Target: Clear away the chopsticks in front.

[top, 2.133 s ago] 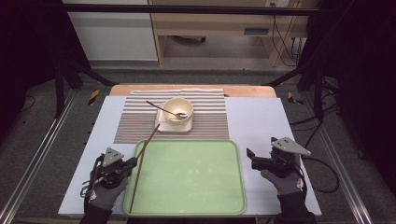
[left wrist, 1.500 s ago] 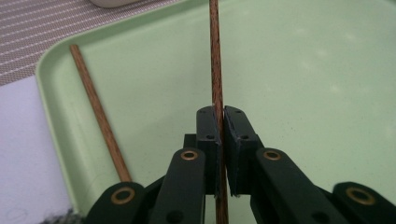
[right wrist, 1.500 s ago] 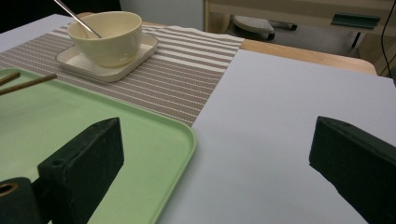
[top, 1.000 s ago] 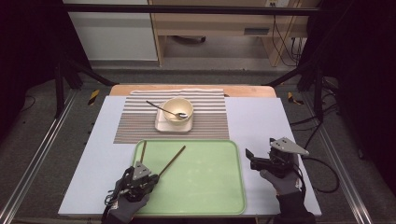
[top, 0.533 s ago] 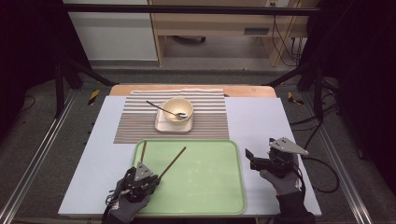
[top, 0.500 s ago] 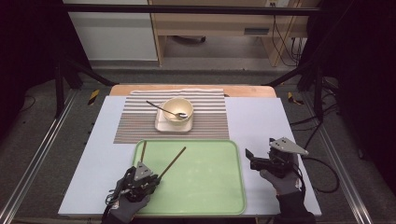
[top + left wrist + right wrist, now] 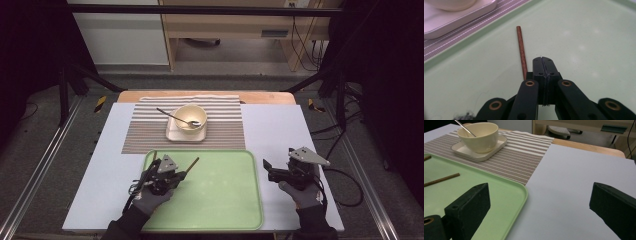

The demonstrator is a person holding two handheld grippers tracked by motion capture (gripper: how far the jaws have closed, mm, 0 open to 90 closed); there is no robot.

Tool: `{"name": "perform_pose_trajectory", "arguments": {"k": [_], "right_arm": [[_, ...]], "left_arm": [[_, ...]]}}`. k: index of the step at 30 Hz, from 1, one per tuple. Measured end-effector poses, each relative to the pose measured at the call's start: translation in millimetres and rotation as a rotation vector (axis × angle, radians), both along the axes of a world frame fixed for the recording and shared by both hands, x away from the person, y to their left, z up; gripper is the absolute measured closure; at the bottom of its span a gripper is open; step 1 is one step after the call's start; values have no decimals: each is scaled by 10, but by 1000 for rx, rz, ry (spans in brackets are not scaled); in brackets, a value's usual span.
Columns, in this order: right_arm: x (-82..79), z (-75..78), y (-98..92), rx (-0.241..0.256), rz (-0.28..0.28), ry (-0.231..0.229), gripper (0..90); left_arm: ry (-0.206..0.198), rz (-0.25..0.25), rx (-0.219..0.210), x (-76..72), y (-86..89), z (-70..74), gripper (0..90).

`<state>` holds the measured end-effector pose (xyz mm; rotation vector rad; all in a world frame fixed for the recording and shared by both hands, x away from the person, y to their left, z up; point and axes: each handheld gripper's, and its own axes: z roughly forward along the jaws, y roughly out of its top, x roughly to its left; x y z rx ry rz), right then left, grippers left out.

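While the left gripper (image 7: 175, 176) grips chopsticks (image 7: 521, 51), open tray (image 7: 225, 200) lies rightward.

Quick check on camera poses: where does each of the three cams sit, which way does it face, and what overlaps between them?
High view: above the person's side, looking forward and down on the green tray; both gloved hands with left claw and right claw enter from below.
Left gripper view: on the left claw, jaws together, low over the tray beside a brown chopstick.
Right gripper view: on the right claw, jaws wide apart, facing the bowl and striped mat.
Shared: tray, chopstick and the bowl's plate.
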<state>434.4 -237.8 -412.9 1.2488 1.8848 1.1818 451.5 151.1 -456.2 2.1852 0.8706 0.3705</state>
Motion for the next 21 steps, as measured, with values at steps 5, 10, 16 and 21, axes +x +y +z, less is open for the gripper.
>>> {"name": "perform_pose_trajectory", "arguments": {"k": [5, 10, 16, 21], "right_arm": [[2, 1, -3, -2, 1, -1, 35], [5, -4, 4, -4, 2, 0, 35], [1, -2, 3, -3, 2, 0, 35], [0, -3, 6, -3, 2, 1, 35]], "left_arm": [[23, -7, 38, 104, -88, -95, 894], [28, 11, 61, 134, -66, -130, 894], [26, 41, 65, 133, 29, -134, 894], [31, 85, 57, 127, 167, -136, 895]]}}
